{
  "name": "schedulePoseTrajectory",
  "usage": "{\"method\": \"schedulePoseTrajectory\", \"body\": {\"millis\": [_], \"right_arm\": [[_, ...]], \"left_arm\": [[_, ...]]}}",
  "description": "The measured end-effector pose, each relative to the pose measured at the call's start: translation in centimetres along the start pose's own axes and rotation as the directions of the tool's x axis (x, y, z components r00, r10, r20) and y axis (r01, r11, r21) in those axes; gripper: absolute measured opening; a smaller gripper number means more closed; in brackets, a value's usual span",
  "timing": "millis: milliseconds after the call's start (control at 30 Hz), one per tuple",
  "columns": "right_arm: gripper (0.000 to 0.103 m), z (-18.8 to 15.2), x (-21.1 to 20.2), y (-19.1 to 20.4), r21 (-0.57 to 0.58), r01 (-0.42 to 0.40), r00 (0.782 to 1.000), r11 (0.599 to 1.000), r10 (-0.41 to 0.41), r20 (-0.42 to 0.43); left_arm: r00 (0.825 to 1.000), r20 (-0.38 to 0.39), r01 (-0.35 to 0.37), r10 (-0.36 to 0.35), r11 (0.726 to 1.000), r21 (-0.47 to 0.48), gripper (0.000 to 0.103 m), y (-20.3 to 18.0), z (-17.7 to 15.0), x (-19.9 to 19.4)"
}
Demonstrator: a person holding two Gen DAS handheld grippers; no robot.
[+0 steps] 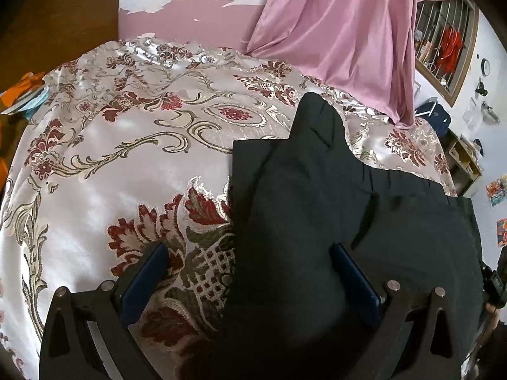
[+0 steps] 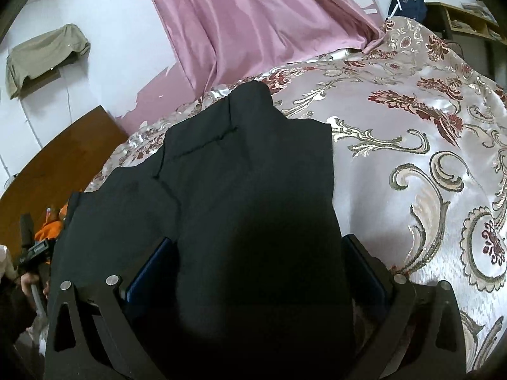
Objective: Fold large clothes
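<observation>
On the bed's floral satin cover point(image 1: 126, 164), black trousers point(image 1: 317, 221) lie folded, layers stacked. Left tongs point(image 1: 250, 262) spread wide, straddling the garment's left edge, gripping nothing. Right tongs point(image 2: 256, 253) spread wide over the fold, empty. Pink curtain point(image 2: 240, 19) behind.

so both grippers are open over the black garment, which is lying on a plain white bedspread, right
Not quite. The bedspread is not plain white: it is shiny and pale with a dark red and gold floral pattern, clear in both wrist views. The rest holds: the left gripper and right gripper are both open over the black garment.
</observation>
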State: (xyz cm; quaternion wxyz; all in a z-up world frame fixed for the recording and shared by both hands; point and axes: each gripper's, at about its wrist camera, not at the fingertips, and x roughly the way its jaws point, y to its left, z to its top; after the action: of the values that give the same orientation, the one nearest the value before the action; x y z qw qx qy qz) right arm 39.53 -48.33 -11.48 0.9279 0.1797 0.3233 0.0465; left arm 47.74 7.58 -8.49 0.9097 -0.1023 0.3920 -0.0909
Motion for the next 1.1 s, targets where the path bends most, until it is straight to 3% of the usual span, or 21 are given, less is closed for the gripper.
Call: {"method": "schedulePoseTrajectory", "body": {"millis": [200,333,467,633,733,833,933,967,1000,1033,1067,1100], "right_arm": [[0.102,-0.3,-0.3,0.2,-0.008,0.01,1.0,1.0,-0.01,0.001],[0.102,-0.1,-0.2,0.3,-0.007,0.016,1.0,1.0,-0.016,-0.02],[0.102,0.7,0.2,0.4,-0.003,0.018,0.996,1.0,-0.018,-0.091],[0.102,1.8,0.4,0.2,0.058,-0.063,0.971,0.996,0.075,-0.225],[0.102,1.8,0.4,0.5,0.11,-0.131,0.944,0.985,0.158,-0.29],[0.102,1.7,0.3,1.1,0.136,-0.142,0.924,0.981,0.18,-0.338],[0.098,1.3,0.1,2.1,0.127,-0.102,0.922,0.987,0.142,-0.359],[0.094,1.2,-0.1,2.6,0.109,-0.079,0.925,0.991,0.114,-0.363],[0.084,1.2,0.0,2.8,0.098,-0.066,0.926,0.993,0.097,-0.365],[0.07,1.1,-0.2,3.3,0.081,-0.044,0.929,0.996,0.07,-0.362],[0.062,1.1,-0.7,3.7,0.075,-0.033,0.932,0.997,0.058,-0.357],[0.046,1.3,-1.3,4.1,0.08,-0.038,0.936,0.996,0.063,-0.346]], "left_arm": [[1.0,-0.005,0.001,-0.001,1.0,0.0,0.103,0.0,0.0,0.1],[0.996,-0.081,0.043,-0.043,0.999,-0.001,0.103,0.0,0.3,0.2],[0.979,-0.173,0.108,-0.105,0.994,0.009,0.103,-0.2,0.7,0.2],[0.951,-0.262,0.157,-0.162,0.987,-0.043,0.102,-0.7,0.8,0.3],[0.935,-0.297,0.177,-0.192,0.981,-0.076,0.102,-1.3,0.8,0.4],[0.93,-0.318,0.171,-0.186,0.982,-0.073,0.082,-2.4,0.5,0.2],[0.936,-0.315,0.135,-0.155,0.987,-0.082,0.062,-3.0,0.4,-0.3],[0.936,-0.315,0.136,-0.159,0.986,-0.095,0.049,-2.9,0.5,-0.5],[0.938,-0.304,0.139,-0.167,0.984,-0.111,0.037,-3.0,0.6,-0.9],[0.941,-0.289,0.145,-0.174,0.982,-0.117,0.033,-3.2,0.8,-1.6],[0.945,-0.276,0.149,-0.173,0.983,-0.108,0.026,-3.5,1.0,-2.2],[0.951,-0.263,0.147,-0.166,0.985,-0.089,0.022,-4.0,1.2,-3.0]]}}
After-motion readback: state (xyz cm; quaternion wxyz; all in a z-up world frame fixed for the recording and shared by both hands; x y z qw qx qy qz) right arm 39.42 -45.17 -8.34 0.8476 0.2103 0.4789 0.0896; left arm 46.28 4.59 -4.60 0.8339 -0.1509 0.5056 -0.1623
